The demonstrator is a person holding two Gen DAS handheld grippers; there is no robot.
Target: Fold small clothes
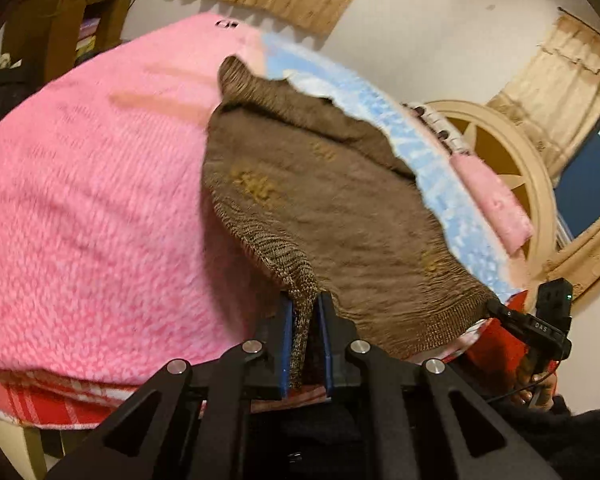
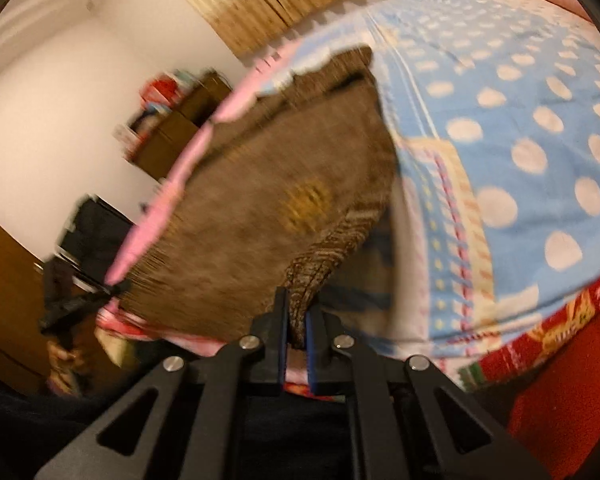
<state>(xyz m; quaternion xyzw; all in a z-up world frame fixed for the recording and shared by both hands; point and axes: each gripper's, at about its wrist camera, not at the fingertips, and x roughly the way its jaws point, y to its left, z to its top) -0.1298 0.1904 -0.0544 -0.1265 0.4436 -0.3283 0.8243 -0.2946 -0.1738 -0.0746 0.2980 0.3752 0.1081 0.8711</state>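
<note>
The brown knit is soft, light and limp, so it will sag and drape wherever you leave it unsupported; take it by the ribbed hem corners, where the thicker knit gives the pads something to bite. It lies on the bed, spread across the seam where the pink blanket meets the blue dotted blanket, with its hem toward the bed's near edge. Your left gripper is clamped on one ribbed hem corner: the fabric stands pinched between the blue pads, a strip of it hanging down through them. Your right gripper is clamped on the other hem corner in the same way, a bunch of ribbing wedged between its fingers. The hem runs between your two grips, fairly straight and just off the bed, while the collar end lies flat toward the far side. I judge the knit stretchy, so pull evenly or the hem will skew. A folded pink cloth lies at the bed's right edge.
</note>
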